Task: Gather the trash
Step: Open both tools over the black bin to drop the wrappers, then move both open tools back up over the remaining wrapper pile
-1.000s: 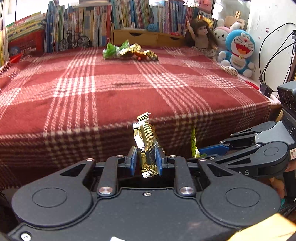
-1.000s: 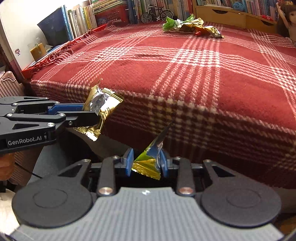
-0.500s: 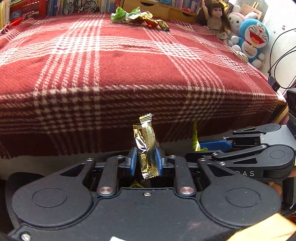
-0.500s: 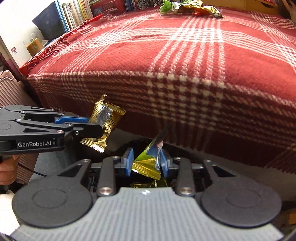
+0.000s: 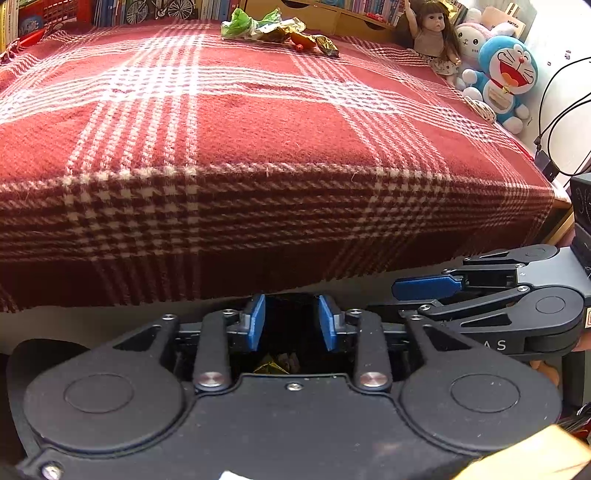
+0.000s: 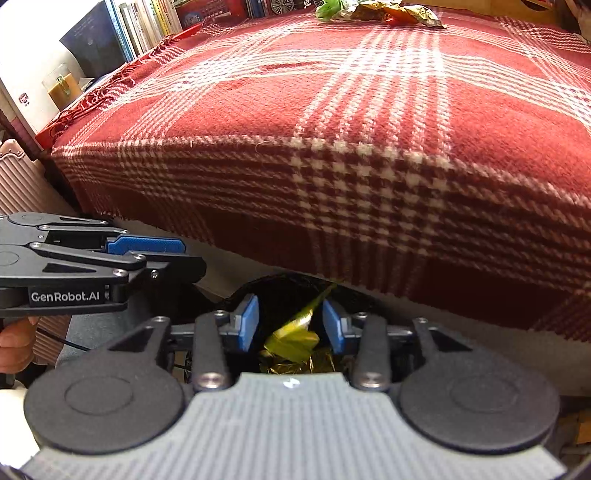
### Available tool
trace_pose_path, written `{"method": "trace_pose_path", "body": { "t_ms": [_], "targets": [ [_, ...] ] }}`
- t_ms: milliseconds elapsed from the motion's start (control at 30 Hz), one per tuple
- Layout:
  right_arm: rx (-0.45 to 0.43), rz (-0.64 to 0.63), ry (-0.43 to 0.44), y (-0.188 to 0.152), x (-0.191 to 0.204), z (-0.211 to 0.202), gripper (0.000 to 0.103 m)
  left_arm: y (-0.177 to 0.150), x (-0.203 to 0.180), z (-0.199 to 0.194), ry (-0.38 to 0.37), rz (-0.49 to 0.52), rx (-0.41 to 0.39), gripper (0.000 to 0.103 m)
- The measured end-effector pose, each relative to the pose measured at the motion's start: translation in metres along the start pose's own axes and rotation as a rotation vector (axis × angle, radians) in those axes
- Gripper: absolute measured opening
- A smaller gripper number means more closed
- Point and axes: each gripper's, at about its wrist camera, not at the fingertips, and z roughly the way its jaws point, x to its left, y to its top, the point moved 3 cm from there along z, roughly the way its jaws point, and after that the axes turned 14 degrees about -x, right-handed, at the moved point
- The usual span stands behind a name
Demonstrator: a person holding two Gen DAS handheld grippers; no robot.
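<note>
Pointing steeply down | left tool (image 5: pixel 291 326) just parted, empty | right tool (image 6: pixel 290 325) just parted, green wrapper (image 6: pixel 295 338) loose between

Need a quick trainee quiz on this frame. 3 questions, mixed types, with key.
1. True or false: the left gripper holds a wrapper.
2. Where on the blanket does the wrapper pile lie? A: near edge. B: far side. C: middle.
3. Fill in: the green-yellow wrapper is between the open pads of the ___ gripper.

Key:
1. False. It is open and empty.
2. B.
3. The right gripper.
</note>
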Motion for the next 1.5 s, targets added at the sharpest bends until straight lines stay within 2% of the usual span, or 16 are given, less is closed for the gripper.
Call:
{"method": "trace_pose_path", "body": {
  "t_ms": [300,533,800,1033,1100,1167,1233,1500],
  "targets": [
    [-0.003,-0.003,-0.005,0.001,0.0,0.001,0.059,0.002,-0.001,-0.001,0.001,0.008,-0.01,0.037],
    [-0.029,-0.002,-0.005,0.007,-0.002,-0.004,0.06,0.014,-0.005,-0.009,-0.009,0.049,-0.05,0.046],
    [-0.117,-0.018,0.045,0.035,-0.001,-0.028,0.065,0.053,-0.007,-0.035,-0.041,0.095,-0.179,0.056],
    [-0.229,-0.057,0.076,0.065,0.003,-0.051,0.072,0.087,0.005,-0.038,-0.006,0.09,-0.268,0.065],
    [-0.266,-0.074,0.06,0.073,0.003,-0.056,0.074,0.096,0.01,-0.036,0.01,0.088,-0.297,0.069],
    [-0.299,-0.089,0.032,0.082,0.0,-0.057,0.076,0.104,0.015,-0.033,0.022,0.085,-0.32,0.079],
    [-0.331,-0.092,-0.006,0.092,-0.006,-0.055,0.077,0.112,0.019,-0.025,0.03,0.082,-0.335,0.083],
    [-0.384,-0.1,-0.124,0.136,-0.038,-0.028,0.077,0.152,0.032,0.015,0.076,0.061,-0.355,0.083]
  ]
}}
